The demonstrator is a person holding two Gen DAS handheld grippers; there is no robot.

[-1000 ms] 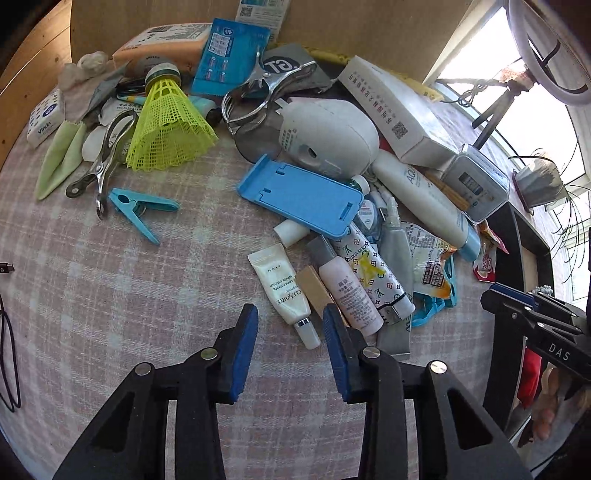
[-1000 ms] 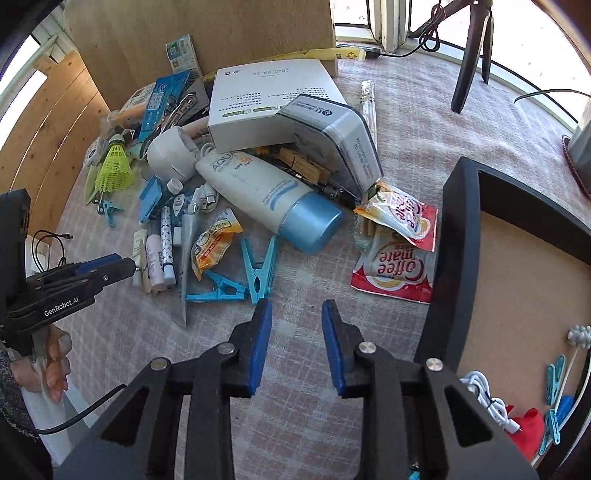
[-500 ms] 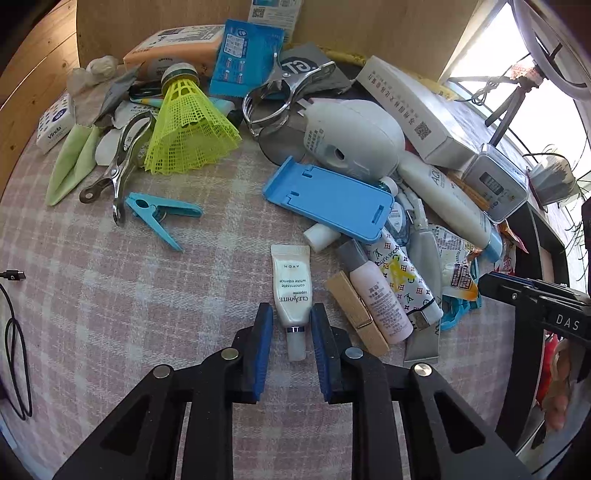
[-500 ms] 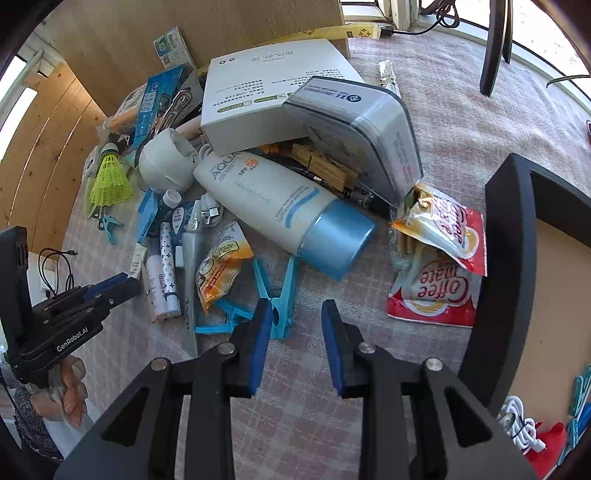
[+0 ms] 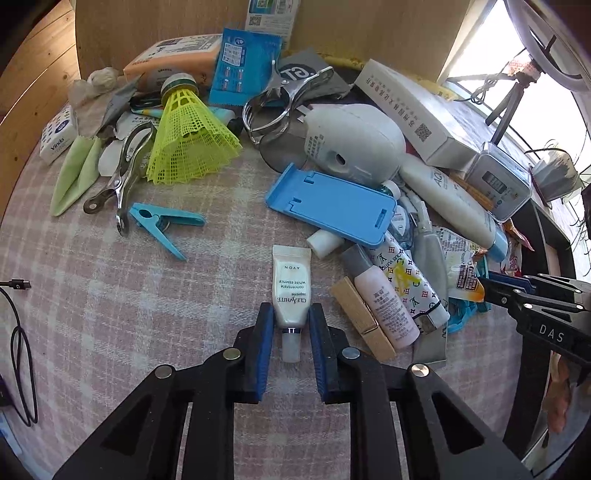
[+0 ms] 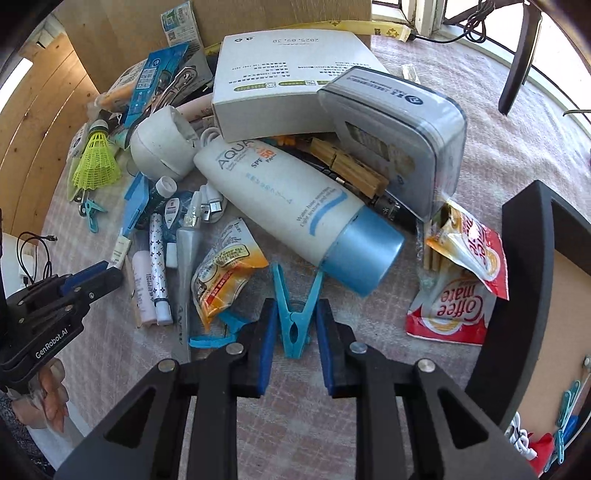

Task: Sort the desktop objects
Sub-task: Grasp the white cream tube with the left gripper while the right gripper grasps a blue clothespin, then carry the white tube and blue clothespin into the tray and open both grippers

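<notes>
A pink-and-white checked cloth [image 5: 110, 314] covers the bench. At its near left edge lies a looped black cable [image 5: 22, 354], its plug end resting on the cloth. A wood-panelled wall [image 5: 33, 92] rises on the left, and a plain brown board [image 5: 147, 29] stands upright along the far side. At the far right, by the bright window [image 5: 476, 48], a small tripod [image 5: 506, 103] stands on the cloth with a white ring lamp [image 5: 524, 51] above it. Nearer on the right, beyond the bench edge, sits a potted plant [image 5: 554, 173] with thin trailing stems.
</notes>
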